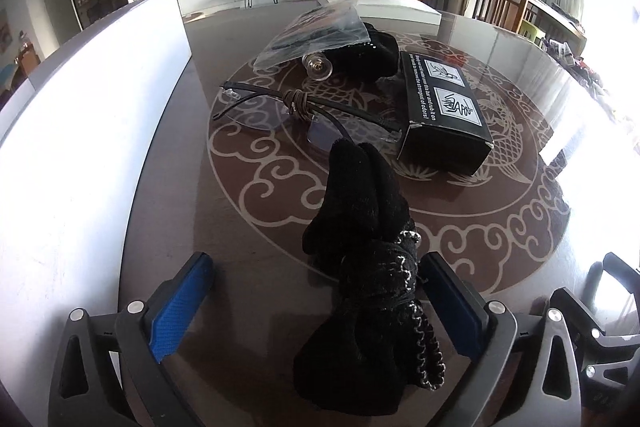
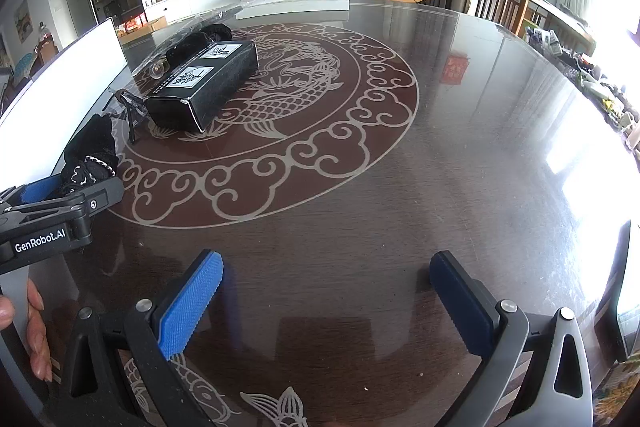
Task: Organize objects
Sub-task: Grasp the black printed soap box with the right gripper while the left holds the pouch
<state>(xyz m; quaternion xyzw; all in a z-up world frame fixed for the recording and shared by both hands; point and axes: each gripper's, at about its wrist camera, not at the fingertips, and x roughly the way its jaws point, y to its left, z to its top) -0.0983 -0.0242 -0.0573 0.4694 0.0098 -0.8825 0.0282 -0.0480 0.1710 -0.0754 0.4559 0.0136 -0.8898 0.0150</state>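
Both grippers stand wide open; the left gripper (image 1: pixel 316 301) straddles a soft black knitted bundle with a speckled cord (image 1: pixel 360 291), lying on the dark patterned table (image 2: pixel 400 187), touching its right pad, unclamped; the right gripper (image 2: pixel 326 301) holds nothing; pulling away could snag that cord and drag the bundle into the thin-framed glasses (image 1: pixel 304 107) just beyond.

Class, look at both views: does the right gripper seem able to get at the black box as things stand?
Probably yes. The right gripper is open and empty over bare table, and nothing lies between it and the black box. The left gripper, open around the black cloth bundle, stays off to the side.
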